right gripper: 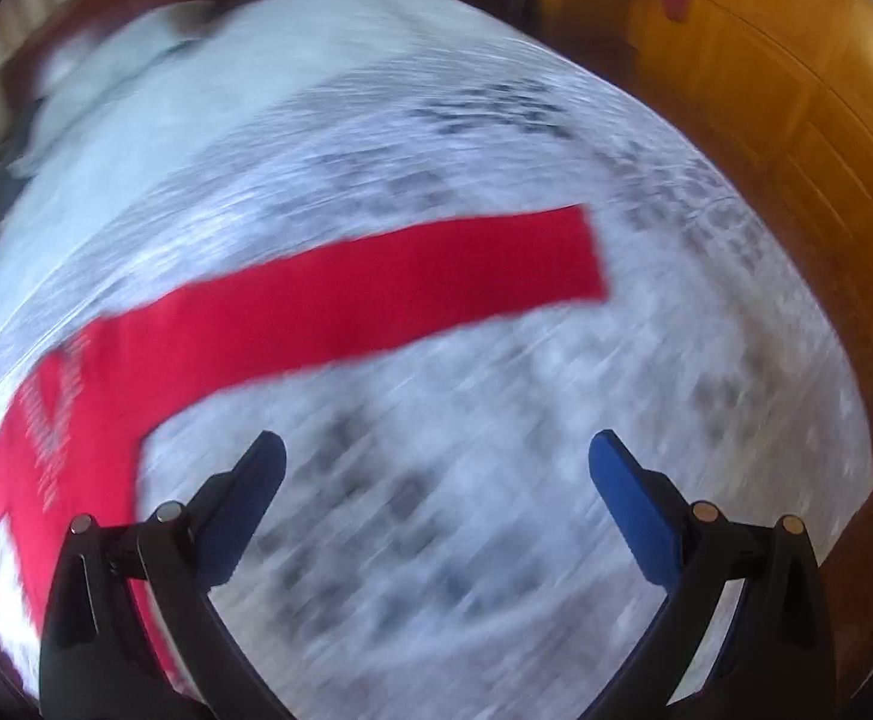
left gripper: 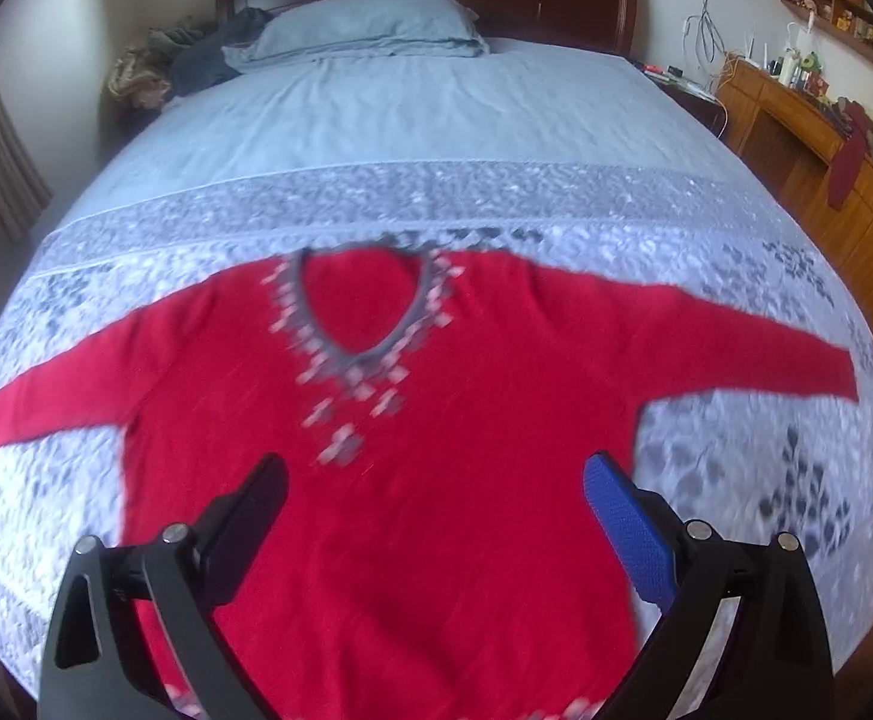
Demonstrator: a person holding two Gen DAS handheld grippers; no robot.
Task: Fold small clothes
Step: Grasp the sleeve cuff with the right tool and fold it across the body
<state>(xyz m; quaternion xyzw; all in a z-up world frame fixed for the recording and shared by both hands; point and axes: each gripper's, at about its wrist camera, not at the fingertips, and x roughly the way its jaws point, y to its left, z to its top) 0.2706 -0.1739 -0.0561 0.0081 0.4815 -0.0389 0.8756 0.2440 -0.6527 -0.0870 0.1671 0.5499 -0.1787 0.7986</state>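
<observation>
Red sweater point(left gripper: 436, 420) flat on bed point(left gripper: 406, 120), sleeves spread at 9 and 3 o'clock. Soft, light knit (likely drapes); pinch sleeve cuff point(right gripper: 580, 252). Left tongs point(left gripper: 436, 480), right tongs point(right gripper: 436, 462) apart, empty.

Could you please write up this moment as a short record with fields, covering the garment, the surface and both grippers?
garment: red sweater with a patterned V-neck, lying flat, front up, unfolded
sleeves: both spread out to the sides; one sleeve stretches across the right wrist view
surface: bed with a pale patterned cover
pillow: grey pillow at the headboard end
left gripper: open, empty, over the sweater's body
right gripper: open, empty, over bare cover beside the sleeve
image quality: right wrist view is motion-blurred
fold progress: none visible yet
</observation>
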